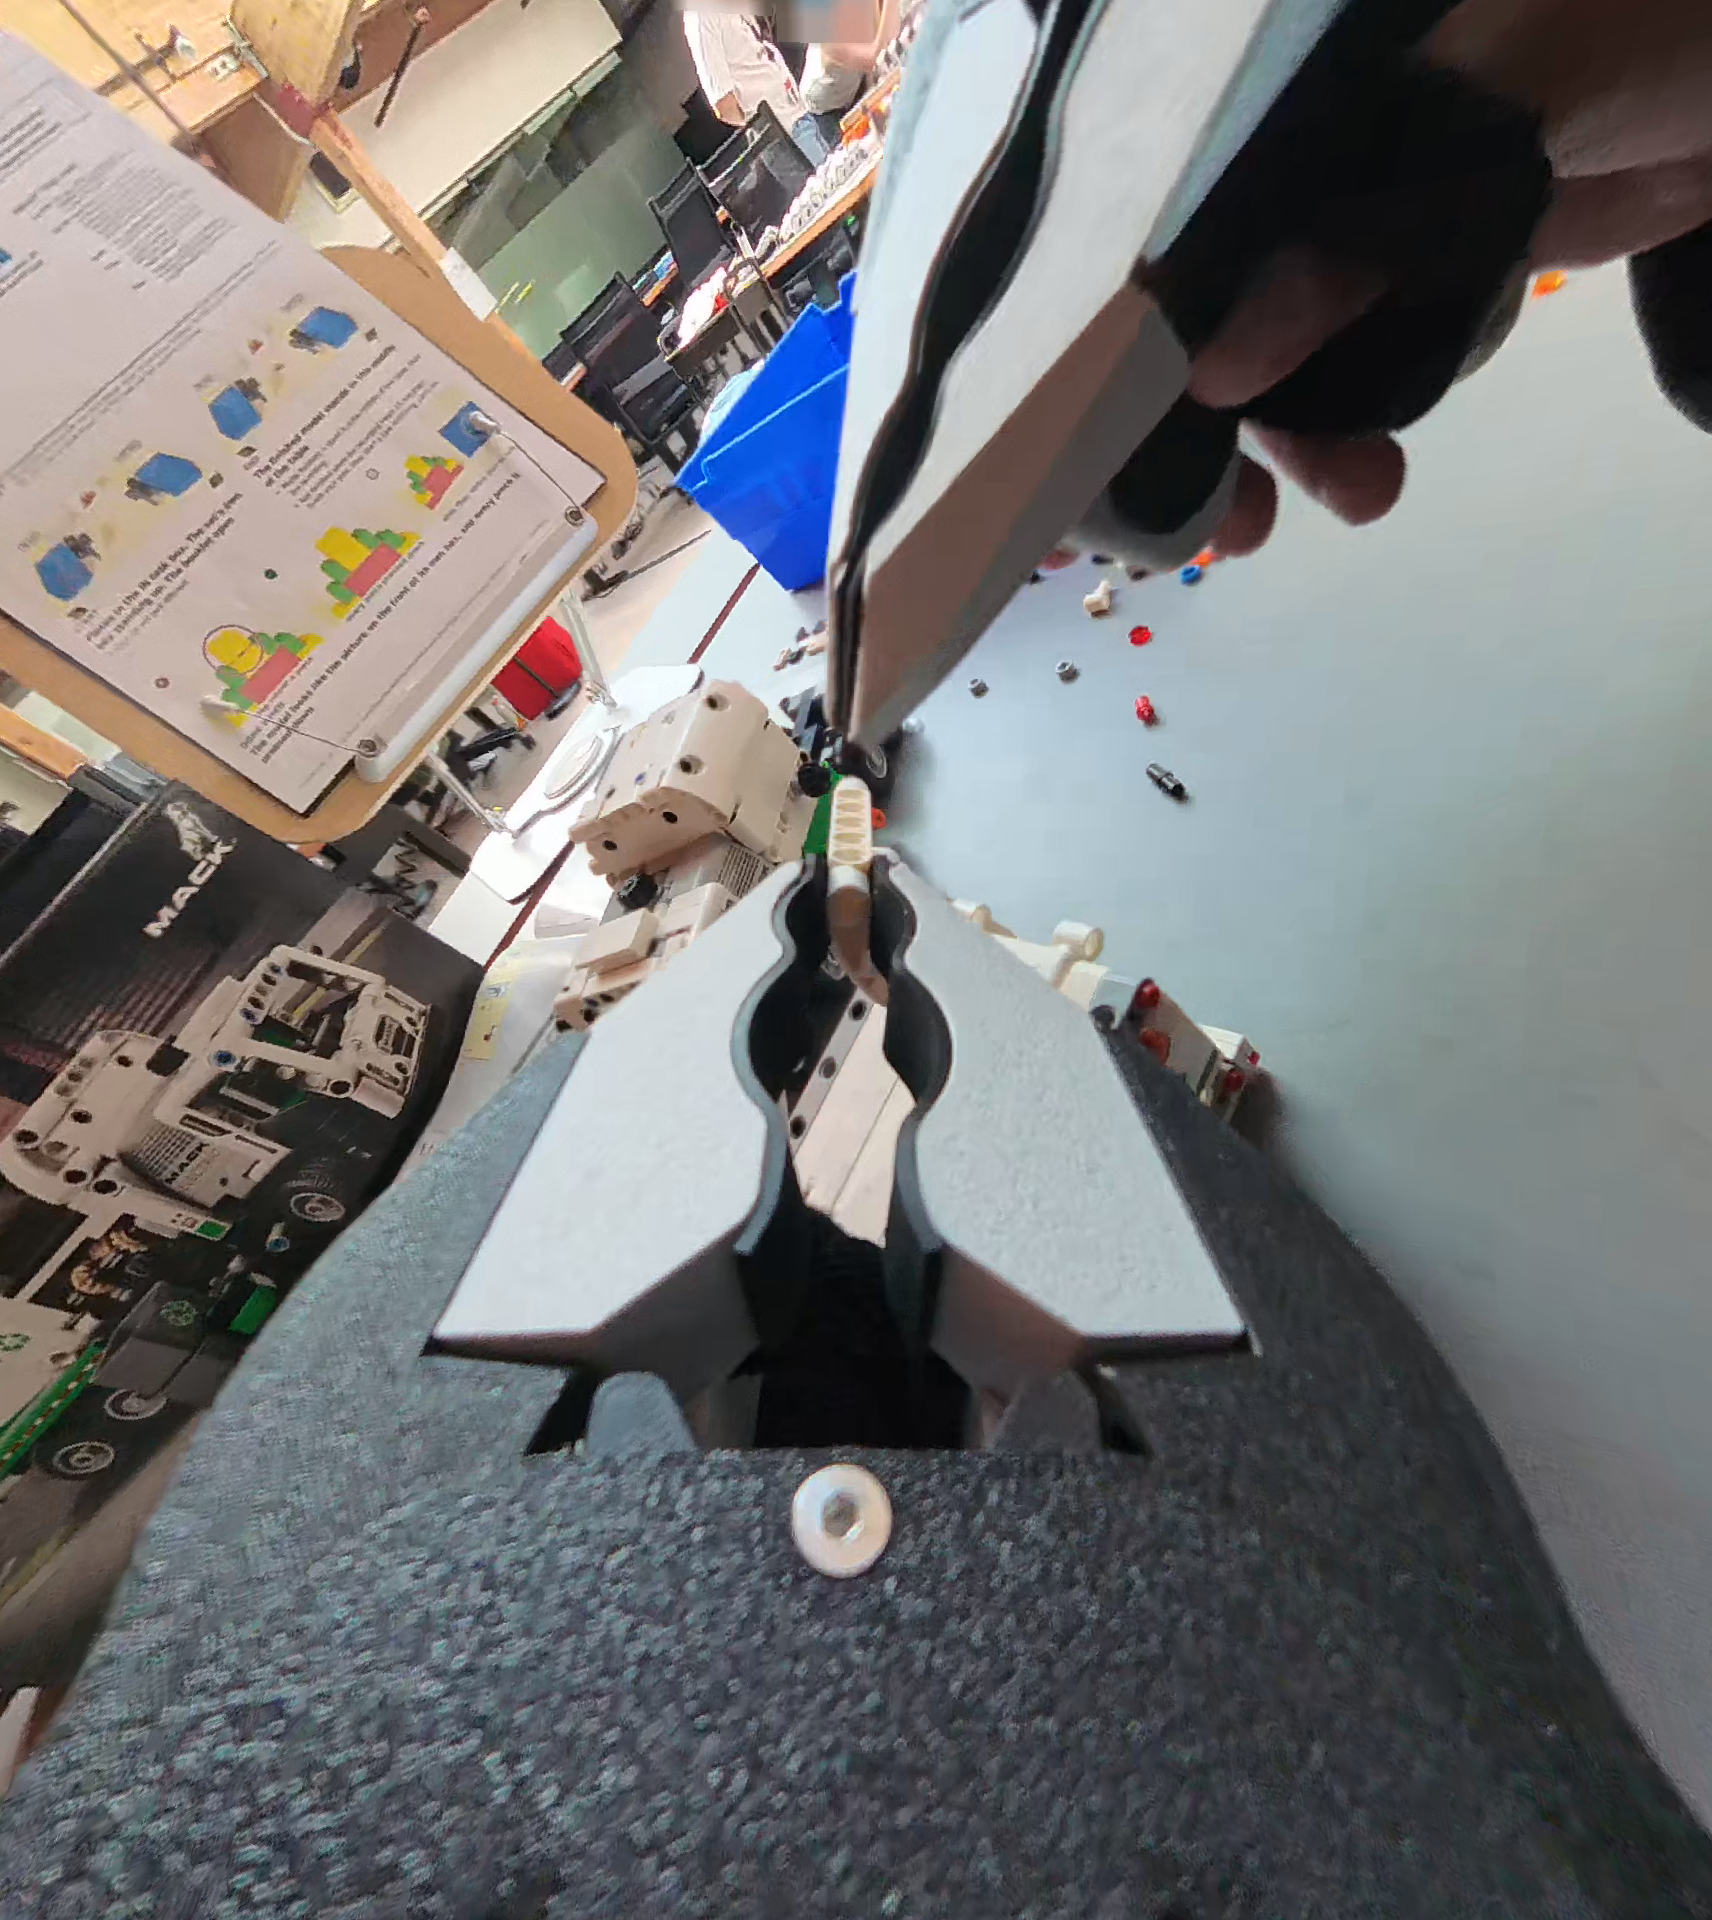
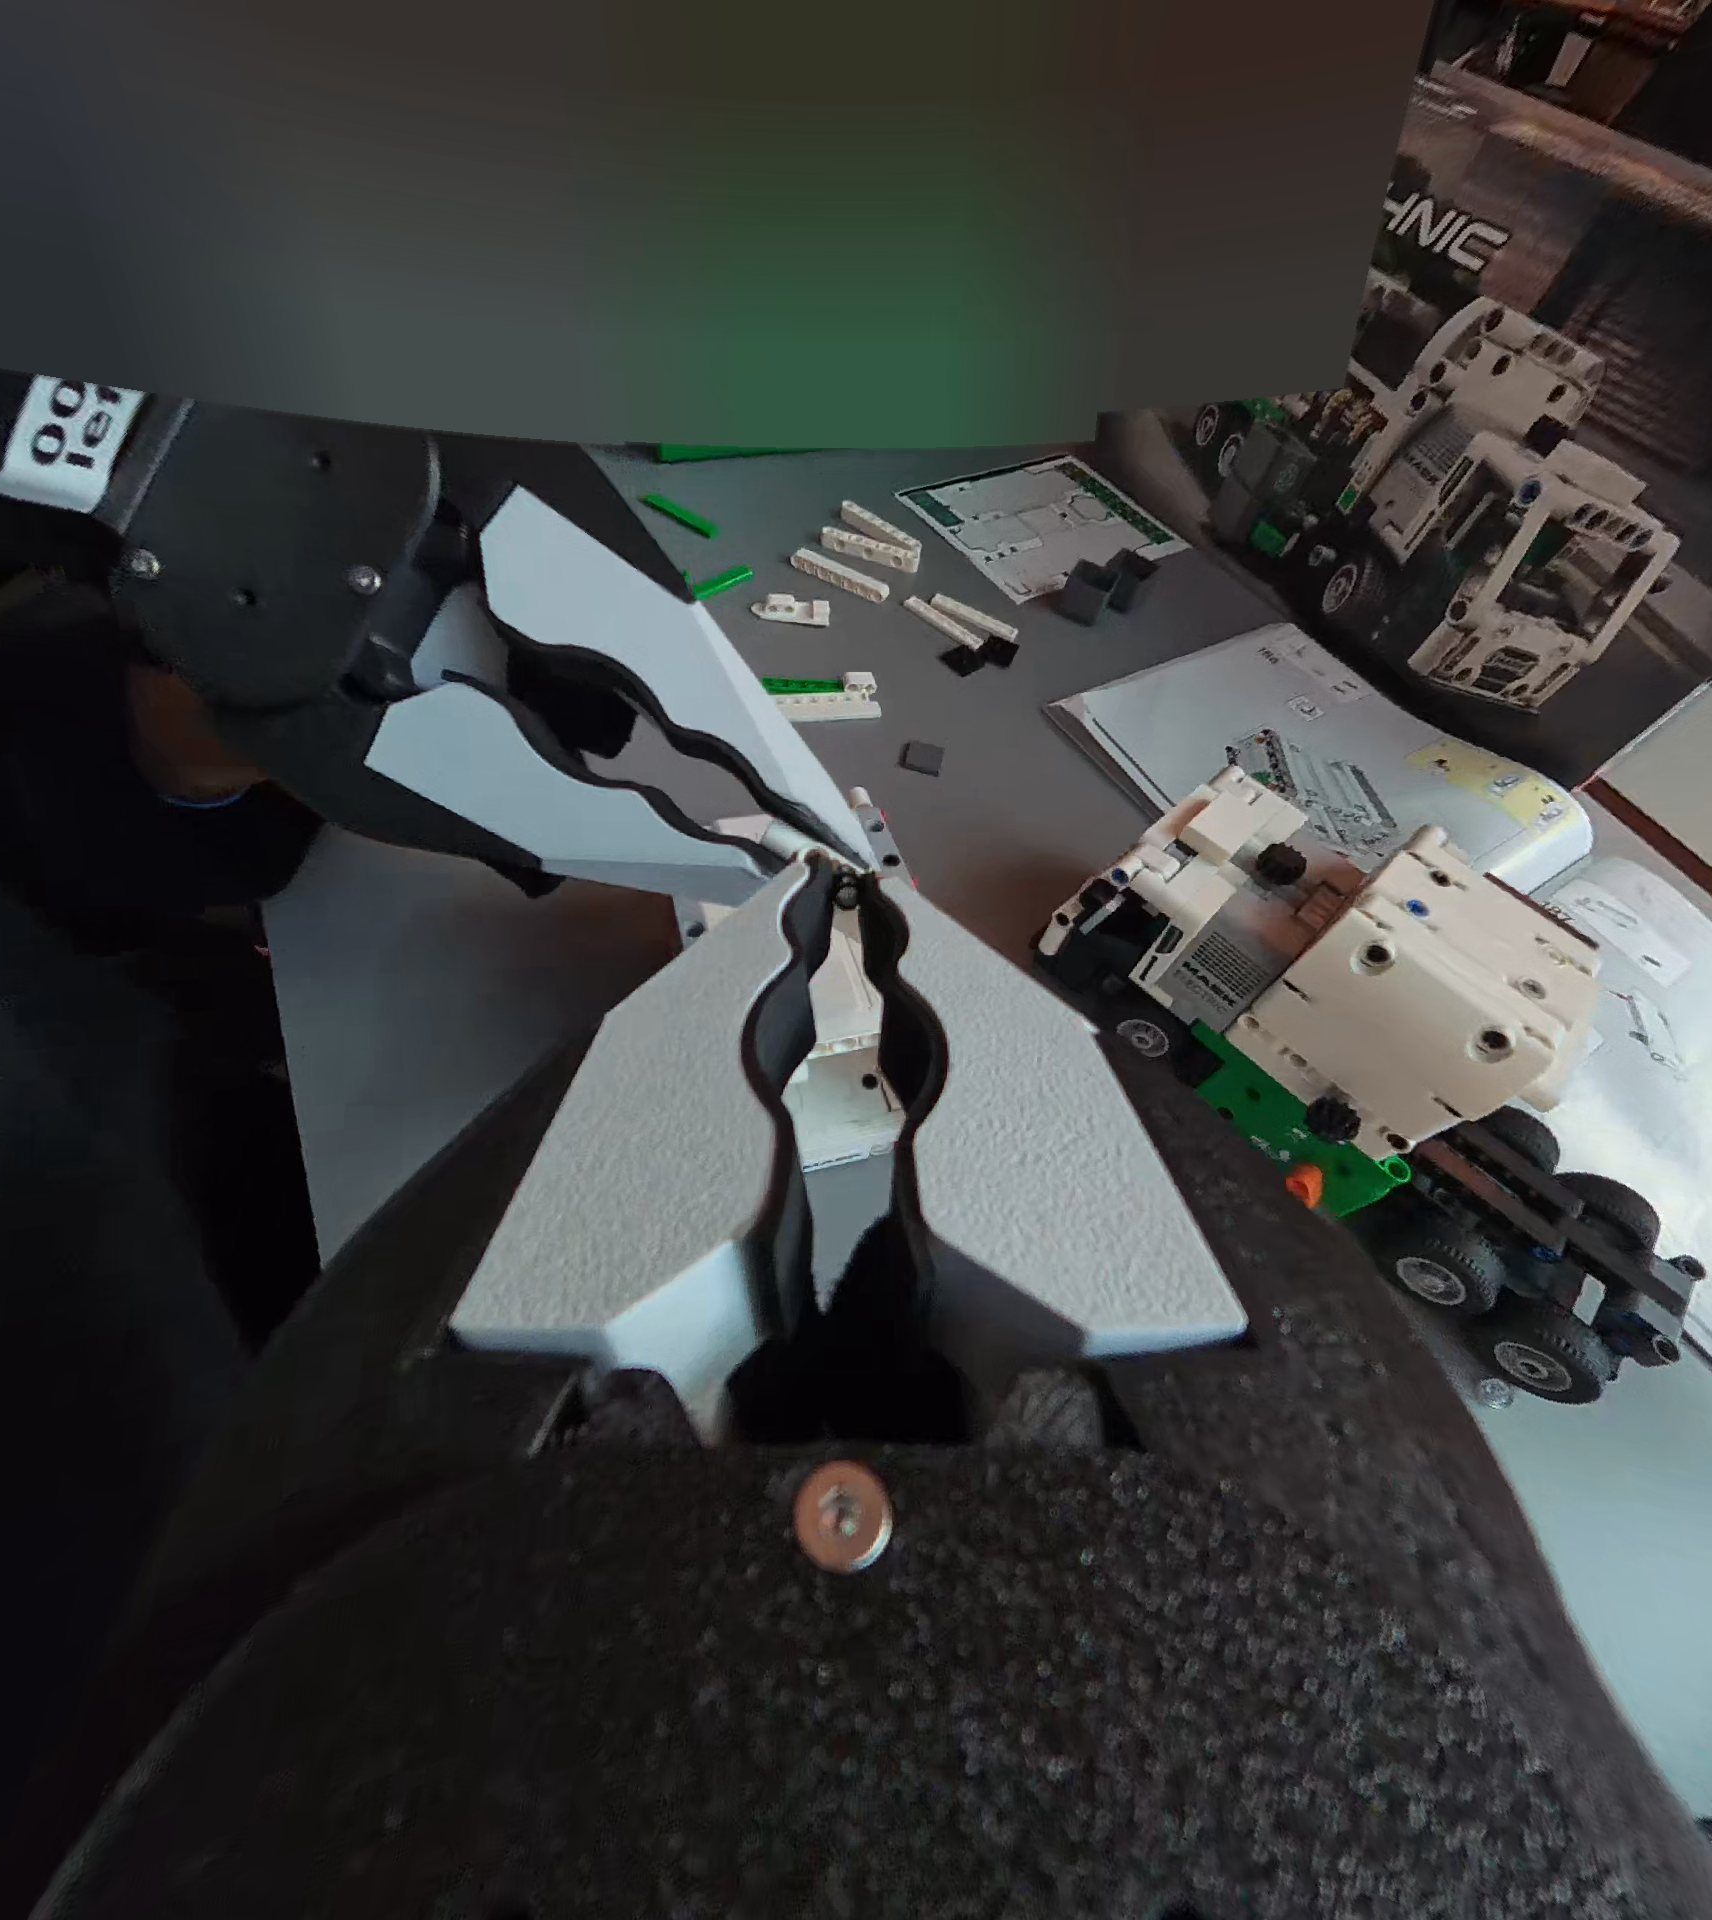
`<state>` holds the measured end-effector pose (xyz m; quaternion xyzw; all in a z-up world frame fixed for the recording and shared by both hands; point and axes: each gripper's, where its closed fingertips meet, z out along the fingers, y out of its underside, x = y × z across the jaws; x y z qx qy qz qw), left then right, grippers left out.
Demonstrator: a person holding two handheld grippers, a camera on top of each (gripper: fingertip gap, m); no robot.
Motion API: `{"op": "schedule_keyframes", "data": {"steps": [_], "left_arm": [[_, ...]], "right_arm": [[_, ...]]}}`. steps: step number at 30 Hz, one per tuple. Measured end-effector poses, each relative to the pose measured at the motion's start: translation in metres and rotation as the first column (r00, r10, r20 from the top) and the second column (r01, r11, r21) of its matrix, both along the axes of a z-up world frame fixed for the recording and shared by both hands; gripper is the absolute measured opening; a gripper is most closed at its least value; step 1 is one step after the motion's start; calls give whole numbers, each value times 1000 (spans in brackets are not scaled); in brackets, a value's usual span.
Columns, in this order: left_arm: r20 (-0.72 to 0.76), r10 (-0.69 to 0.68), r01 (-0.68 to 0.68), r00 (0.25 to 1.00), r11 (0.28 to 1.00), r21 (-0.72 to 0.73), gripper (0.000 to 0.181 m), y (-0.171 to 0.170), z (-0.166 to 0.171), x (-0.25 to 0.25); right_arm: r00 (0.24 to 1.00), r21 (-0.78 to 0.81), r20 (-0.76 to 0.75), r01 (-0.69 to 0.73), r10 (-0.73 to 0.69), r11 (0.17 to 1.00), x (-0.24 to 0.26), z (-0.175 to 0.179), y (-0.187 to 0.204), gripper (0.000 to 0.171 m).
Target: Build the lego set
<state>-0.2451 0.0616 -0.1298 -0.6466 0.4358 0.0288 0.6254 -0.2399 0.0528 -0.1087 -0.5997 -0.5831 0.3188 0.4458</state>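
My left gripper is shut on a small white beam with a tan pin between its tips. A white sub-assembly lies under its fingers. My right gripper comes in from the top, held by a hand, and its tips meet the far end of the beam. In the right wrist view my right gripper is shut on a small black pin, tip to tip with the left gripper and the beam. The partly built white and green truck stands to the right.
The truck also shows in the left wrist view. The set's box and an open instruction booklet lie behind it. Loose white and green beams lie farther off. Small pins, a blue bin and a clipboard stand are around. Only a small space, under 4 cm, lies between the two pairs of fingers.
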Motion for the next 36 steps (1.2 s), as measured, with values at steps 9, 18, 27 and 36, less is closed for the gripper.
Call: {"op": "schedule_keyframes", "data": {"steps": [9, 18, 27, 36], "left_arm": [[-6, 1, -1, 1000, 1000, 4, 5, -2, 3, 7], [-52, 30, -30, 998, 1000, 10, 5, 1, 0, 7], [-249, 143, -111, 958, 984, 139, 5, 4, -2, 3], [-374, 162, -87, 913, 974, 209, 5, 1, -6, 5]], "right_arm": [[1000, -8, -13, 6, -6, 1000, 0, -6, -3, 3], [1000, 2, 9, 12, -12, 1000, -2, -9, -4, 4], [997, -53, 29, 75, -74, 996, -2, -15, -1, 3], [997, -84, 58, 65, -60, 994, 0, -20, -5, 3]]}}
